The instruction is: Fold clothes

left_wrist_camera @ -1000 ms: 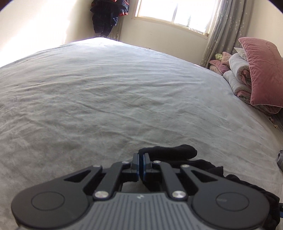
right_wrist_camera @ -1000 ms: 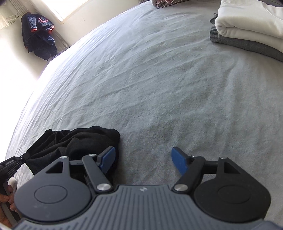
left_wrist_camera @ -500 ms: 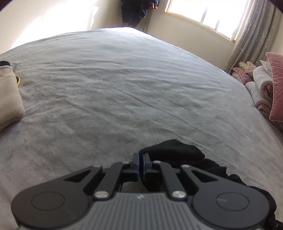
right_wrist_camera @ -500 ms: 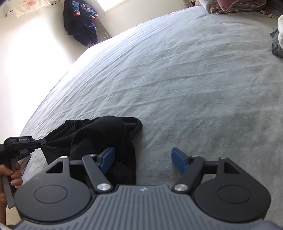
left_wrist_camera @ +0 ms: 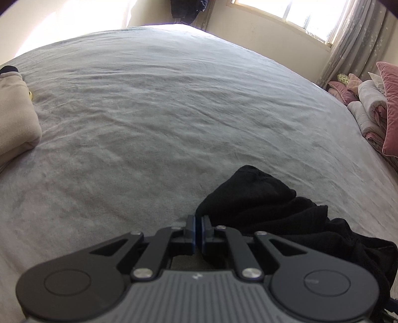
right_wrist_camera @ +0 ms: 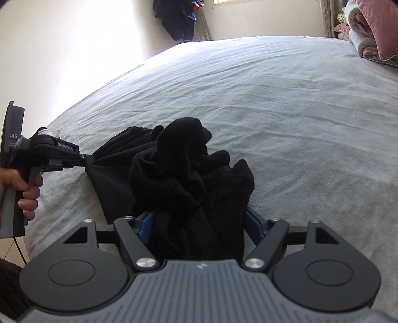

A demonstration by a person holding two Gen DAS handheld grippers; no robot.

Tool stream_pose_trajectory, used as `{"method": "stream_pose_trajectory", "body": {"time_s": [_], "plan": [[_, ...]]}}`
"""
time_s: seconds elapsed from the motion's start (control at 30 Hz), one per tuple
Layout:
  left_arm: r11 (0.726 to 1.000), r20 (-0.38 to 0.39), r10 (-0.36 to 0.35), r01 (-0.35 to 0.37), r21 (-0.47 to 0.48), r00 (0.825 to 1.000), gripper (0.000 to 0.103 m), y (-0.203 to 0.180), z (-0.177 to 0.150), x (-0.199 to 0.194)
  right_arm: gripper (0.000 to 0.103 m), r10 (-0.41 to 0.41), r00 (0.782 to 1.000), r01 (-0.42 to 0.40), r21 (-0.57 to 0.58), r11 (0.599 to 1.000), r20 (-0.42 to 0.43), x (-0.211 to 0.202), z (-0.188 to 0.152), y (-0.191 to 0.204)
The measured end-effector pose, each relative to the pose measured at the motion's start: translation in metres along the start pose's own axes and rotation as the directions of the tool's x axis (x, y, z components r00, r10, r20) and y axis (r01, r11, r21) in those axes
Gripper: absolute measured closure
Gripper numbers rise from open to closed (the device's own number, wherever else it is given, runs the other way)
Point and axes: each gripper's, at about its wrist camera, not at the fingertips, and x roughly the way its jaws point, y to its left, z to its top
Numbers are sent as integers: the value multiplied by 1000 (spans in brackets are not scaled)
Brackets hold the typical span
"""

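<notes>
A crumpled black fabric garment (right_wrist_camera: 189, 174) is being held bunched on a wide bed covered by a grey, softly wrinkled plush bedspread (left_wrist_camera: 174, 119), near the bed's close edge. The left gripper (left_wrist_camera: 198, 223) is being kept with its blue-padded jaws pressed together on an edge of the black cloth, which is being pulled taut towards it in the right wrist view, where the same gripper (right_wrist_camera: 85, 157) is being shown from the side with a person's hand (right_wrist_camera: 22, 188) wrapped around its handle. The right gripper (right_wrist_camera: 199, 223) is being held with its jaws spread wide, and the heaped garment is lying between the two blue pads without being pinched. In the left wrist view the garment (left_wrist_camera: 273, 206) is being seen trailing off to the right of the closed fingers. The bedspread is being lit brightly from a window (left_wrist_camera: 298, 12) in the far wall, beside which a pale patterned curtain (left_wrist_camera: 353, 37) is hanging. Dark blue clothing (right_wrist_camera: 179, 17) is being hung in the room's far corner against a cream wall. Pink velvet cushions (left_wrist_camera: 390, 109) and rolled pale quilts (left_wrist_camera: 368, 104) are being stacked at the bed's right side, well apart from the garment. A folded cream fleece item (left_wrist_camera: 15, 119) is resting on the bedspread at the left edge of the left wrist view.
</notes>
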Motion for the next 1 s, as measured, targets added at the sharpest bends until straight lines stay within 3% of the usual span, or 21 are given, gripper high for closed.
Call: {"method": "stream_pose_trajectory", "body": {"time_s": [0.13,0.23,0.33,0.37,0.4,0.57,0.63,0.67,0.83,1.0], "plan": [[1000,2,14,-14,13,1000,99,-4,0,2,27,59,994,-68,91,994,95,-20,7,-11],[999,7,25,-25,26,1000,99,-7,-2,2,28,167,977,-194,227,954,134,-21,10,-27],[999,11,31,-32,41,999,99,-10,-3,1,40,194,967,-239,335,911,162,-15,13,-37],[998,12,32,-33,44,999,99,-11,-3,1,51,189,969,-234,346,908,159,-12,14,-38],[998,13,33,-34,48,999,99,-12,-4,1,54,184,971,-229,357,906,155,-9,15,-39],[997,17,43,-44,60,999,99,-17,-5,1,54,195,974,-225,357,907,118,3,14,-30],[997,17,46,-47,60,999,99,-19,-5,1,72,192,975,-217,324,921,108,4,14,-25],[997,17,46,-47,56,999,99,-20,-4,2,96,190,976,-213,308,927,102,5,14,-23],[998,32,45,-47,46,998,99,-31,3,4,97,81,984,-122,264,957,161,-13,22,-34],[991,105,56,-68,113,993,99,-58,14,4,97,-51,969,-8,237,971,243,-36,34,-51]]}}
